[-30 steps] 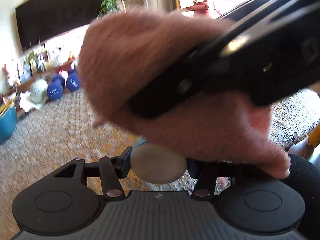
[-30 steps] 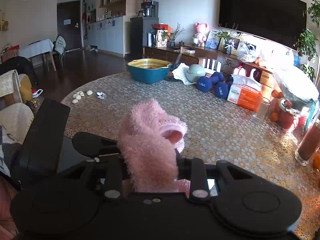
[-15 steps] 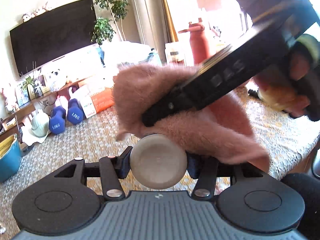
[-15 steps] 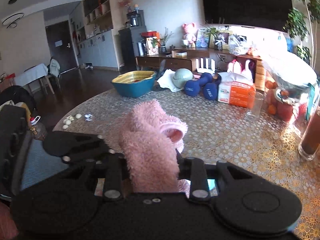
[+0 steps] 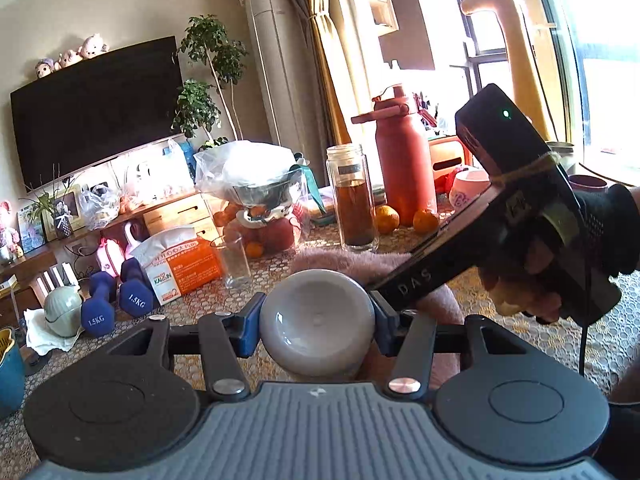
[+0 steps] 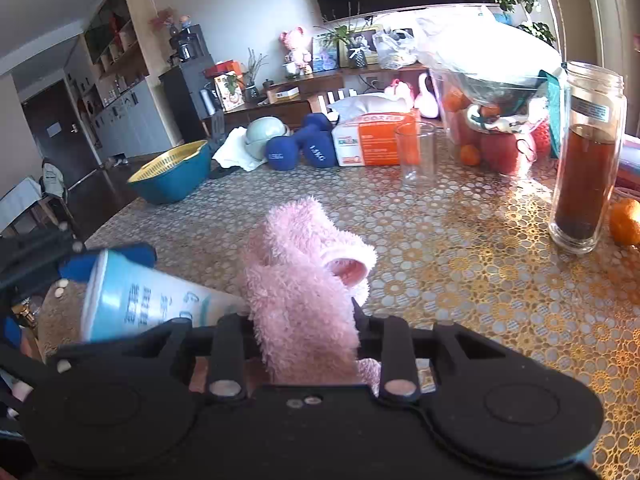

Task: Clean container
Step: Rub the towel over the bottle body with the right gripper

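Note:
My left gripper (image 5: 316, 330) is shut on a pale blue-and-white container (image 5: 317, 330); its round grey-white bottom faces the left wrist camera. In the right wrist view the container (image 6: 132, 298) lies tilted at the lower left, blue print on its side. A fluffy pink cloth (image 6: 304, 280) is clamped in my right gripper (image 6: 306, 320), which is shut on it. The cloth (image 5: 352, 260) lies just behind and to the right of the container in the left wrist view, under the right gripper's black body (image 5: 500, 216), which a gloved hand (image 5: 608, 236) holds.
On the patterned tabletop (image 6: 480, 264) stand a glass jar of brown liquid (image 6: 588, 160), an empty glass (image 6: 416, 156), an orange tissue box (image 6: 376, 140), blue dumbbells (image 6: 304, 146), oranges and a red flask (image 5: 404, 156). A teal basin (image 6: 172, 176) sits far left.
The right gripper with the pink cloth has dropped from in front of the left camera to beside and behind the container. The container now shows in the right wrist view.

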